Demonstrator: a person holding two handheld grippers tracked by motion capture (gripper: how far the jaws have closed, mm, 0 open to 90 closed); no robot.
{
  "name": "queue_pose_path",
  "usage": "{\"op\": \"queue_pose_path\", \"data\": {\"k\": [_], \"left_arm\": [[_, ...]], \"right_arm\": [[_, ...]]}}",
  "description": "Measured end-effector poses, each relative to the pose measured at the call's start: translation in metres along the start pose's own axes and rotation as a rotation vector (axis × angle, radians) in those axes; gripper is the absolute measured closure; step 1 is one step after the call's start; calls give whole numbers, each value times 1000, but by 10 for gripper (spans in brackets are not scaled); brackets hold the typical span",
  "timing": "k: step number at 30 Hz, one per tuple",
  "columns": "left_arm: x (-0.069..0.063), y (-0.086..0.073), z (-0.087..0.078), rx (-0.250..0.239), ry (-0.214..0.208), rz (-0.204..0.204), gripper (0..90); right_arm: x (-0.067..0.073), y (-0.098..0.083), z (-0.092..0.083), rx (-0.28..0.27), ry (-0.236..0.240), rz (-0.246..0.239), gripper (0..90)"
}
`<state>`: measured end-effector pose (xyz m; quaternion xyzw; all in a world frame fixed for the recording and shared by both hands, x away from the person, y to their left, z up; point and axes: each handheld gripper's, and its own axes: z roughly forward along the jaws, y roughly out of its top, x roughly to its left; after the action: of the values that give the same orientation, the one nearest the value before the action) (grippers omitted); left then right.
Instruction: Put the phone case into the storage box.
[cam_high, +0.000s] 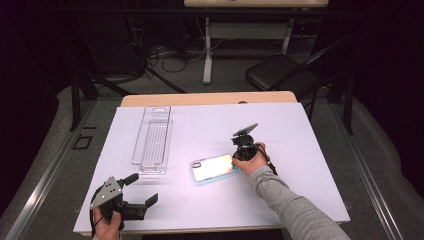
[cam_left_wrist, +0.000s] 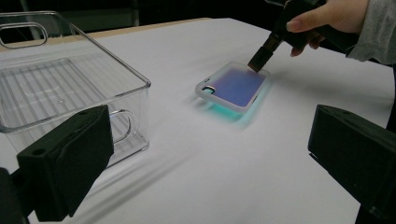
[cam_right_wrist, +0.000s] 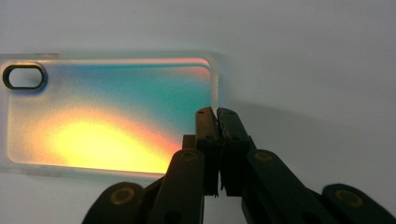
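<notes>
A white table top (cam_high: 300, 165) takes up the middle and lower part of the high view, with a strip of wood edge at its far side and dark floor, cables and a black chair (cam_high: 282, 72) above it in the frame.

On the white surface, left of centre, lies a long clear plastic bin (cam_high: 152, 140) with a ribbed floor and handle cut-outs at its ends; in the left gripper view it stands in the upper left of the frame (cam_left_wrist: 70, 93), nothing inside it.

Right of the bin, near the middle of the high view, the phone case (cam_high: 214, 168) lies flat on the table, clear-rimmed with an iridescent back and an oval camera hole at its left end. In the right gripper view it spans the left half of the frame (cam_right_wrist: 107, 112).

The left gripper (cam_high: 141, 188) sits at the lower left of the high view, held in a hand at the table's near edge, well apart from the case. Its jaws stand wide apart with nothing between them, as the left gripper view shows (cam_left_wrist: 210, 154).

The right gripper (cam_high: 236, 161), held in a grey-sleeved hand, points down at the case's right end. Its jaws are clenched together, tips (cam_right_wrist: 216, 113) at the case's edge; whether they pinch the rim cannot be told.
</notes>
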<state>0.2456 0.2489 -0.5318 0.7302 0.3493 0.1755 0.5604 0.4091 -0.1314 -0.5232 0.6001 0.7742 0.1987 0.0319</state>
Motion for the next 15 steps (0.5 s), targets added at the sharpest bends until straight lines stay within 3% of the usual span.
{"op": "queue_pose_path", "data": {"k": [8,12,15], "left_arm": [[-1,0,6,6,-1,-75,4],[-4,1,9,7,3,-83,4],[-7,2,12,34,13,-83,6]], "right_arm": [[-1,1,-5,-26,14,2,885],[-1,1,-8,-26,14,-3,885],[0,1,-11,-27,11,-9,885]]}}
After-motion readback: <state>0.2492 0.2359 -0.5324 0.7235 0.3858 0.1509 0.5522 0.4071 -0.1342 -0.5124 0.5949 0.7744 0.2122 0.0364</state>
